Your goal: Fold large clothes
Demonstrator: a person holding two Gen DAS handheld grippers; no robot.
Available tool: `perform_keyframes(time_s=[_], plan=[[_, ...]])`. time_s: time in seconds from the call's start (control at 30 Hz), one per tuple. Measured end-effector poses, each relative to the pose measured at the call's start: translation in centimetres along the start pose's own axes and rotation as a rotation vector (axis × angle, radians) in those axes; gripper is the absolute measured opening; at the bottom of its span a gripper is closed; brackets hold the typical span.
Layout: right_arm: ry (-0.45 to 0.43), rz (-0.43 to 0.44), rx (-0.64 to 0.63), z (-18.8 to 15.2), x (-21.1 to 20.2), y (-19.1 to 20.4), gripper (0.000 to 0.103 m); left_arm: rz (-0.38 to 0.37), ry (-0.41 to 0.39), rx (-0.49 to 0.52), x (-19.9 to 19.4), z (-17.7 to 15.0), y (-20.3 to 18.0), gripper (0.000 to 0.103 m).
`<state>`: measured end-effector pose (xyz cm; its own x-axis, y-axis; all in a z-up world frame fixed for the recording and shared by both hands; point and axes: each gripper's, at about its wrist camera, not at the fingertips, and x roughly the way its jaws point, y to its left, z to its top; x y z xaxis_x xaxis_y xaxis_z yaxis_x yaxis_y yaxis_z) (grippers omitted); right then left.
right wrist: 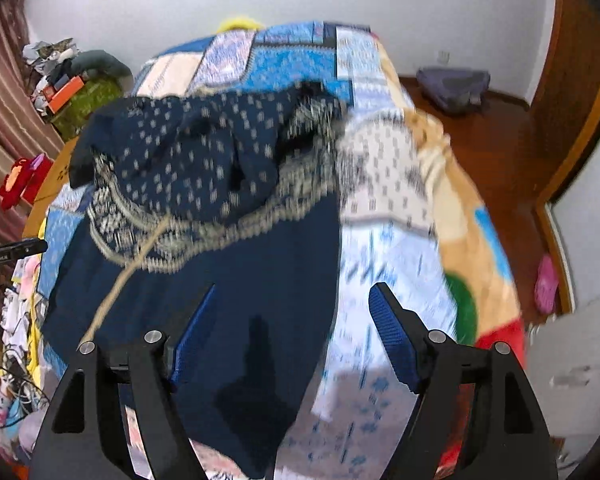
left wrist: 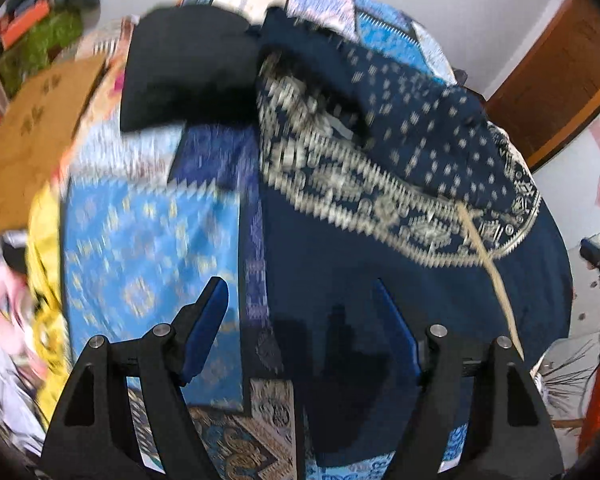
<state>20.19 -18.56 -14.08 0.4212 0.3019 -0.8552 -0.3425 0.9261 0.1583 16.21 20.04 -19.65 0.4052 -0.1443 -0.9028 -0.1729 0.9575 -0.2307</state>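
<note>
Clothing lies on the bed: one large navy garment with a pale patterned border and one tan cord, half folded on the patchwork bedspread. One black piece sits beyond it. Two tools hover above: the left tool and the right tool both stand spread, nothing between their blue pads.

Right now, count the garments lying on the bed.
2 visible: a navy patterned garment spread across the bedspread, a black one behind it. Others may be hidden underneath.
</note>
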Motion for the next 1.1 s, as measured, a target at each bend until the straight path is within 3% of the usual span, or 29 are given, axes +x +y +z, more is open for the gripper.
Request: perform_keyframes(time_s=[0.13, 0.4, 0.5, 0.6, 0.67, 0.7, 0.77, 0.83, 1.1], plan=[[0.031, 0.034, 0.037, -2.0, 0.9, -0.3, 0.073, -0.108, 0.074, -0.097, 2.0, -2.4, 1.4, 0.074], [0.067, 0.101, 0.088, -4.3, 2.6, -0.3, 0.073, -0.227, 0.143, -0.181, 5.0, -5.9, 1.8, 0.074], [0.054, 0.101, 0.107, -4.5, 3.0, 0.0, 0.062, -0.238, 0.122, -0.193, 5.0, -6.3, 1.6, 0.074], [0.039, 0.079, 0.110, -4.3, 2.5, 0.1, 0.041, -0.246, 0.100, -0.180, 4.6, -6.1, 1.1, 0.056], [0.031, 0.082, 0.116, -4.1, 2.0, -0.1, 0.025, -0.197, 0.066, -0.152, 3.8, -5.9, 0.4, 0.043], [0.024, 0.095, 0.117, -4.0, 1.7, -0.2, 0.009, -0.185, 0.047, -0.136, 3.5, -5.8, 0.1, 0.039], [0.019, 0.158, 0.124, -3.7, 1.2, -0.4, 0.008, -0.183, 0.021, -0.107, 2.7, -5.6, -0.5, 0.020], [0.011, 0.174, 0.113, -3.3, 0.9, 0.0, 0.007, -0.189, 0.003, -0.085, 1.9, -5.1, -0.9, 0.012], [-0.080, 0.281, 0.081, 2.0, 0.3, 2.0, 0.007, -0.327, -0.104, -0.094, -2.1, 0.0, -2.2, 0.008]])
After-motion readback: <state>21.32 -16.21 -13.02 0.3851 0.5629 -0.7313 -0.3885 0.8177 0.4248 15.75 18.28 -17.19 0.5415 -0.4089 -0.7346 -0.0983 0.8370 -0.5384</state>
